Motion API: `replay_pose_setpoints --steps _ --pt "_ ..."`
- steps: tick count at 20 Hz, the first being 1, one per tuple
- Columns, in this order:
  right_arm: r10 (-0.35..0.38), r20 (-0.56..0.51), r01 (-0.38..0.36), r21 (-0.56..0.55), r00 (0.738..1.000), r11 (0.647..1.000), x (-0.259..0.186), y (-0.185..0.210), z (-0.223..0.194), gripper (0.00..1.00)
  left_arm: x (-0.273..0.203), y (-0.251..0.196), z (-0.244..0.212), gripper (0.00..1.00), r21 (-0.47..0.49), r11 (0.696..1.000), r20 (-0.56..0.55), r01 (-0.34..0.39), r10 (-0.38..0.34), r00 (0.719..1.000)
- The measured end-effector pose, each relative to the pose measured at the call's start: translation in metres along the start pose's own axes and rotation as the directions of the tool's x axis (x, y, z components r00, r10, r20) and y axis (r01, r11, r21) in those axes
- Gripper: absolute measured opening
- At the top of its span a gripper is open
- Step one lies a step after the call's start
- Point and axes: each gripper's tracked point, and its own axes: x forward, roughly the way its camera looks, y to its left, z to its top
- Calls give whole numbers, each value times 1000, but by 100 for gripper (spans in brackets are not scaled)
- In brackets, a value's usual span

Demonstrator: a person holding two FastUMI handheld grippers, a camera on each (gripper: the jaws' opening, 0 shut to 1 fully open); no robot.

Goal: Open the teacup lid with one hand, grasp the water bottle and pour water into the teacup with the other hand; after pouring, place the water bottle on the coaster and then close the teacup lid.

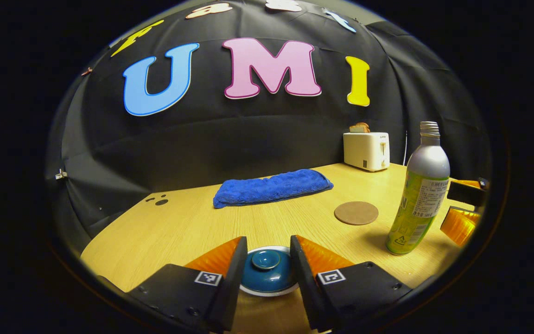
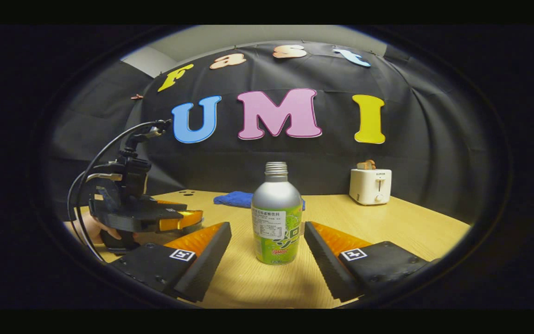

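Left gripper (image 1: 267, 260): fingers spread wide, one on each side of the round, dark-blue glazed ceramic teacup lid (image 1: 267, 271) with its small centre knob; neither finger touches it. The straddle looks like a line-up for closing on the lid, judged as the opening step of the task.

Teacup lid: sits at 6 o'clock in the left gripper view, seated on a white-rimmed teacup (image 1: 254, 291) of which only the rim edge shows. It appears not yet lifted.

Right gripper (image 2: 267, 260): fingers wide apart, flanking the tall silver aluminium water bottle with green label (image 2: 276, 218) with clear gaps on both sides. Its cap is off, threads bare, so it is ready to pour once gripped.

Water bottle: stands upright on the pale wooden table (image 2: 401, 222), dead centre in the right gripper view and at 3 o'clock in the left one.

Round brown cork-like coaster (image 1: 356, 213): lies flat and bare just left of the bottle, at 2 o'clock from the lid, probably kept near for the set-down after pouring.

Folded blue terry towel (image 1: 272, 188): at 12 o'clock beyond the lid, near the wall.

White two-slot toaster (image 1: 367, 150): far at 1 o'clock, bread in the slots, well apart from the work.

Other hand: at 9 o'clock in the right gripper view, a hand (image 2: 93, 228) holds the left gripper's cabled body low over the cup.
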Motion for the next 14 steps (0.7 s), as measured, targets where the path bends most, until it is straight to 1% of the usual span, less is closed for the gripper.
replay_pose_setpoints --steps 2,5,7,8,10,12,14 --pt "0 0 0 0 1000 1000 0 1 0 98 1 0 0 54 10 1000 -7 -1 1 1000" --pt "0 -1 0 0 1000 1000 0 0 -1 98 2 -3 1 52 16 1000 -8 11 -11 1000" --pt "0 -1 0 0 1000 1000 -1 1 -1 98 3 0 1 45 17 1000 -6 1 -1 1000" --pt "0 -2 0 0 1000 1000 0 0 -1 98 4 0 0 39 16 1000 -4 0 0 1000" --pt "0 -2 0 0 1000 1000 -1 1 -1 98 2 0 1 35 15 1000 -3 1 -1 1000" --pt "0 -2 0 0 1000 1000 1 0 -1 98 1 -1 4 33 14 1000 17 4 -5 1000" --pt "-1 -2 1 -1 1000 1000 0 1 -1 98 -5 3 11 30 6 1000 73 -5 4 997"
